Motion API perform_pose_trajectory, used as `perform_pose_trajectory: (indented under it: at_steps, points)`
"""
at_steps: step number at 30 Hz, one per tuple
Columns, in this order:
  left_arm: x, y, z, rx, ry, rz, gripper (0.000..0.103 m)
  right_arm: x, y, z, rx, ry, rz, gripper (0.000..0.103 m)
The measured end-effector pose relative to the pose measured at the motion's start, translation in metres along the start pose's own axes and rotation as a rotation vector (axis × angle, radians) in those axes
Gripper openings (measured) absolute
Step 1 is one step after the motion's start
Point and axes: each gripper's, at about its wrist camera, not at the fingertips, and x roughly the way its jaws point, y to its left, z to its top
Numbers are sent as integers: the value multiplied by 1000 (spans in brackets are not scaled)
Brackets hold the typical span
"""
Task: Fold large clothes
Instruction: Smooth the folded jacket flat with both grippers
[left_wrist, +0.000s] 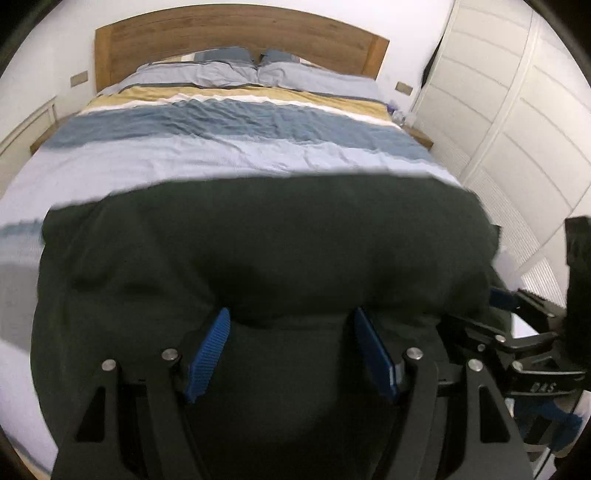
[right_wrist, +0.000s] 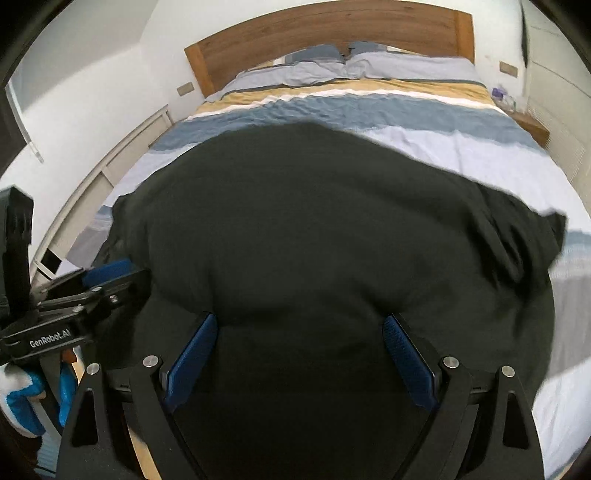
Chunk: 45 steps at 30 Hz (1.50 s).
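Observation:
A large dark green garment lies spread over the near end of the bed; it also fills the right wrist view. My left gripper is open, its blue pads wide apart with the garment's near fold bulging between them. My right gripper is open too, its blue pads spread over the garment's near edge. Each gripper shows at the side of the other view: the right one, the left one. A bunched sleeve lies at the garment's right.
The bed has a striped blue, yellow and white duvet, pillows and a wooden headboard. White wardrobe doors stand to the right. A low white shelf runs along the left wall. Small nightstands flank the bed.

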Motion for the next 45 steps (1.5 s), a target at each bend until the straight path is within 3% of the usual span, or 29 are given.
perform_pose_trajectory:
  at_steps: [7, 18, 37, 45]
  points:
    - [69, 19, 47, -6, 70, 44, 72, 63, -24, 47, 49, 72, -45, 94]
    - [143, 28, 58, -14, 122, 76, 77, 130, -42, 69, 37, 153, -198, 102]
    - [155, 27, 43, -13, 76, 89, 79, 148, -43, 56, 22, 120, -244, 102]
    - [127, 45, 50, -36, 79, 138, 80, 126, -66, 60, 81, 120, -178, 102]
